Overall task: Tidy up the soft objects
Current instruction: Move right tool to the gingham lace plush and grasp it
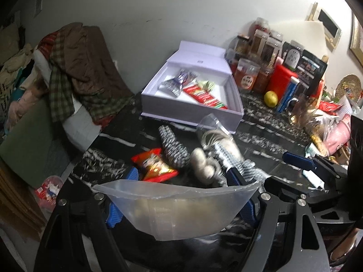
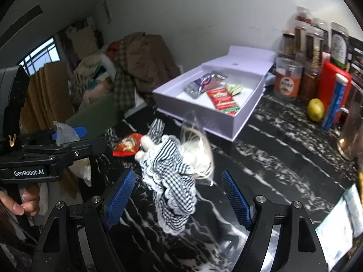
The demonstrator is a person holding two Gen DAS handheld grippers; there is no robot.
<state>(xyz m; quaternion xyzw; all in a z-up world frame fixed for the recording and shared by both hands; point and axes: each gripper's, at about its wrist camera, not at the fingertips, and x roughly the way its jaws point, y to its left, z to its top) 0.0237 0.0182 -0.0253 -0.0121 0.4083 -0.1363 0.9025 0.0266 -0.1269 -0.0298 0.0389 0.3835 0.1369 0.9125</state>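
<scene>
A soft doll in a black-and-white checked dress (image 2: 172, 176) lies on the dark marbled counter, partly inside a clear wrapper (image 2: 195, 149); it also shows in the left wrist view (image 1: 215, 158). A red snack packet (image 1: 154, 165) lies beside it. My left gripper (image 1: 181, 188) is shut on a translucent plastic bag (image 1: 179, 208), held just short of the doll. My right gripper (image 2: 179, 192) is open, its blue pads on either side of the doll's skirt, above it. An open white box (image 1: 192, 108) with snack packets stands behind.
Jars and packages (image 1: 267, 63) and a yellow lemon (image 1: 271, 98) crowd the back right of the counter. A pile of clothes (image 1: 79, 68) lies off the counter's left end. A glass (image 2: 351, 133) stands at the right.
</scene>
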